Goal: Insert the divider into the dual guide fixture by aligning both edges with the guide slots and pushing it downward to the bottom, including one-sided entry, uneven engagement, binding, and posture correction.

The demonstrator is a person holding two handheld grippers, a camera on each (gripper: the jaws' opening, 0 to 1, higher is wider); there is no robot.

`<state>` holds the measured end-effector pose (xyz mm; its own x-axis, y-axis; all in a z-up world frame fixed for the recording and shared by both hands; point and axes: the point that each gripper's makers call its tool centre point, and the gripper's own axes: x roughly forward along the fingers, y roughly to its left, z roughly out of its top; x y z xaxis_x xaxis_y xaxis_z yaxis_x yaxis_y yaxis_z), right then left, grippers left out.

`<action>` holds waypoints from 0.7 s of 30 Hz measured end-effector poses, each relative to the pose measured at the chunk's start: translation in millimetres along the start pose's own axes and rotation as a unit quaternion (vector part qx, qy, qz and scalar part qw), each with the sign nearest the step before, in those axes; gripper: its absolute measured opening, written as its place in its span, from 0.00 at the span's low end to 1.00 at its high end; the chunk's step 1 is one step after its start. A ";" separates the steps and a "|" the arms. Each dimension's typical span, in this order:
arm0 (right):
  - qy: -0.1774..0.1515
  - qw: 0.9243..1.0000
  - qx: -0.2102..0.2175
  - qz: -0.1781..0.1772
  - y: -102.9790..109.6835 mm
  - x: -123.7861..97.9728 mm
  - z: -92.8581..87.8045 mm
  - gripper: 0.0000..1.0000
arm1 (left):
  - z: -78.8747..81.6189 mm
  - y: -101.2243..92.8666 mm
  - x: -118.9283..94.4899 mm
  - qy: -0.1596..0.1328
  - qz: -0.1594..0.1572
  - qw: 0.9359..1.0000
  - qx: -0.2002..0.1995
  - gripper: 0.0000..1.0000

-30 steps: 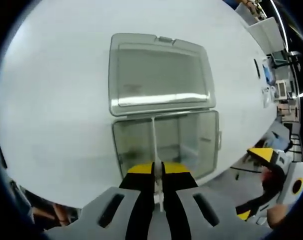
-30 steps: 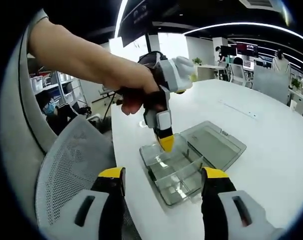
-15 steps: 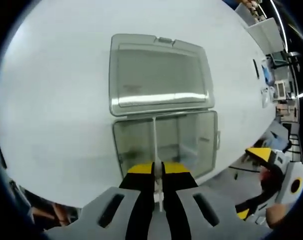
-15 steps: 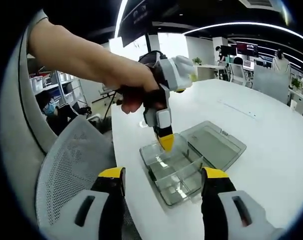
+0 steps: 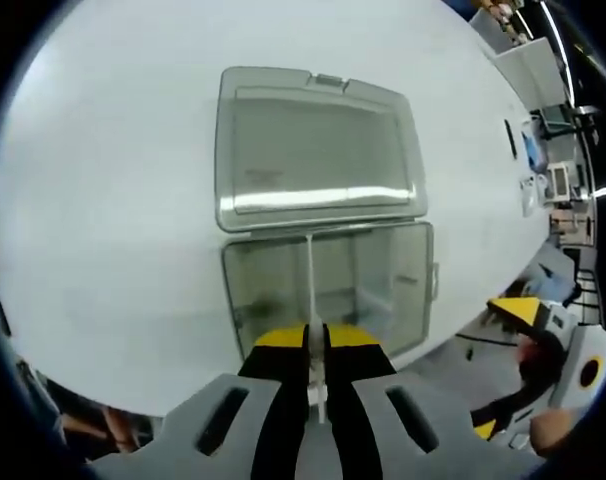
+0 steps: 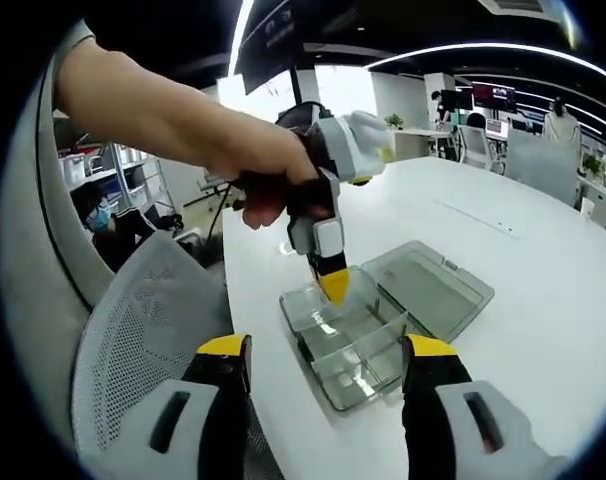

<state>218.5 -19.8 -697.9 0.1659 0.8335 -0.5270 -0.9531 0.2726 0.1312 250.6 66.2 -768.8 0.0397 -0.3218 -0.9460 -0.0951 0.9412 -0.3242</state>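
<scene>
A clear plastic box [image 5: 328, 290] lies on the white table [image 5: 103, 200] with its lid [image 5: 318, 150] folded flat open behind it. My left gripper [image 5: 316, 345] is shut on a thin clear divider [image 5: 310, 275], which stands edge-on inside the box. In the right gripper view, the left gripper [image 6: 331, 283], held by a hand, points down into the box [image 6: 348, 345] from above. My right gripper [image 6: 323, 360] is open with nothing between its yellow-tipped jaws, held back from the box near the table's edge.
A grey mesh chair [image 6: 133, 340] stands beside the table at the left of the right gripper view. The white table [image 6: 543, 300] stretches away to the right. Desks, monitors and people sit in the office background.
</scene>
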 end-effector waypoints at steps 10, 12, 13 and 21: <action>0.001 1.000 0.000 0.001 0.2 -0.4 -0.7 0.58 | 0.0 1.0 2.5 -0.002 0.005 1.000 -0.001 0.02; 0.001 1.000 0.000 0.001 0.3 -0.6 -0.8 0.58 | -0.8 0.8 3.0 -0.003 0.007 1.000 0.001 0.02; 0.002 1.000 0.000 0.001 0.3 -0.6 -1.1 0.58 | -1.0 0.7 3.1 -0.004 0.008 1.000 0.002 0.02; 0.002 1.000 -0.001 0.001 -0.8 -1.5 -0.7 0.58 | 0.6 1.1 6.3 -0.007 0.015 1.000 0.005 0.02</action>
<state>218.8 -21.6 -697.8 0.1628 0.8322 -0.5300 -0.9538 0.2702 0.1312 251.3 65.3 -775.1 0.0507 -0.2920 -0.9551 -0.0859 0.9515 -0.2955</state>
